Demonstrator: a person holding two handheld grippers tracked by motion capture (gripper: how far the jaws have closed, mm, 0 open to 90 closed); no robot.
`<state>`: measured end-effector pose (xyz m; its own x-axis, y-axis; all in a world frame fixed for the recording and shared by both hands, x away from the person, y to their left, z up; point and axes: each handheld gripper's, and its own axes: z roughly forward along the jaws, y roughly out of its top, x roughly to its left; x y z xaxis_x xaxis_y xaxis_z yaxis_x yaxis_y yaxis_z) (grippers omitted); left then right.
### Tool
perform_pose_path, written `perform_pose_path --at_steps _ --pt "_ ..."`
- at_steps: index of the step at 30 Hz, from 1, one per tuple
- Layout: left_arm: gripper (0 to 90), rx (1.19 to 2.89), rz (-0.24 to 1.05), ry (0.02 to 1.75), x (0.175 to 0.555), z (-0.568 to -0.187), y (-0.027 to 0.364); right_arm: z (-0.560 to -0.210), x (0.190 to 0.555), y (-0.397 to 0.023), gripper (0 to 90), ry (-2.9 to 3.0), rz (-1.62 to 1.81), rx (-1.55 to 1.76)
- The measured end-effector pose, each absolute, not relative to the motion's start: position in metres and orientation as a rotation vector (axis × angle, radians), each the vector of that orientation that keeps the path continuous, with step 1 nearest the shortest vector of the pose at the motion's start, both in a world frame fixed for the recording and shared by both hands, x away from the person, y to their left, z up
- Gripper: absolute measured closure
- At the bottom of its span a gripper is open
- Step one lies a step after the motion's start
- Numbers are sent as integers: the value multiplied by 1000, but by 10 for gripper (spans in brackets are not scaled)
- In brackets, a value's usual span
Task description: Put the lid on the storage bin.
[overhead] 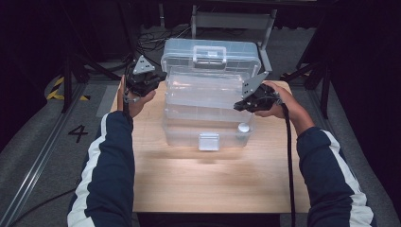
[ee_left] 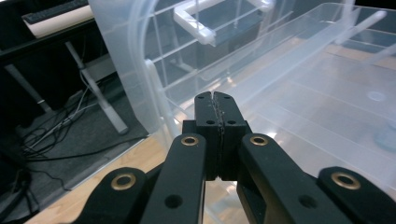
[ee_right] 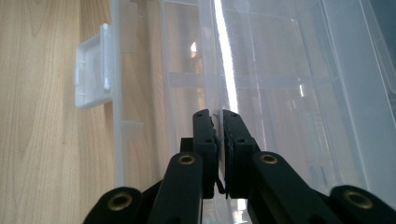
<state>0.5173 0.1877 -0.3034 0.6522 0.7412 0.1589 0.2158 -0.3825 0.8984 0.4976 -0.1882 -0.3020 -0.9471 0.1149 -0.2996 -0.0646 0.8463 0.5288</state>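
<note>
Looking along right claw (ee_right: 218, 122): apparently clamped on clear box (overhead: 208, 111) wall; left claw (ee_left: 215, 103) shut empty.

The storage box (overhead: 208, 111) sits on the table (overhead: 208, 184), past the middle toward 12 o'clock; its lid (overhead: 210, 54) stands up behind it at 12 o'clock, with the handle (overhead: 208, 53) on the lid; the latch (overhead: 208, 141) hangs on the box's near wall at 6 o'clock; a small round cap (overhead: 243, 127) lies inside the box at about 4 o'clock; the left gripper (overhead: 158, 78) is at the box's 10 o'clock corner, just beside the lid's edge; the right gripper (overhead: 239, 106) is at 3 o'clock, on the box's side rim; cables (overhead: 151, 40) lie on the floor behind the table, near 11 o'clock.
</note>
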Motion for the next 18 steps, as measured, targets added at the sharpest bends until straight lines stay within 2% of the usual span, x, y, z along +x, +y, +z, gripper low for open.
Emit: perform_pose_path --at_steps 11,18 --pt "900 1916 673 765 536 -306 172 -303 496 -189 860 2705 791 43" --pt "900 1894 662 796 540 -307 177 -305 493 -191 855 2698 794 49"
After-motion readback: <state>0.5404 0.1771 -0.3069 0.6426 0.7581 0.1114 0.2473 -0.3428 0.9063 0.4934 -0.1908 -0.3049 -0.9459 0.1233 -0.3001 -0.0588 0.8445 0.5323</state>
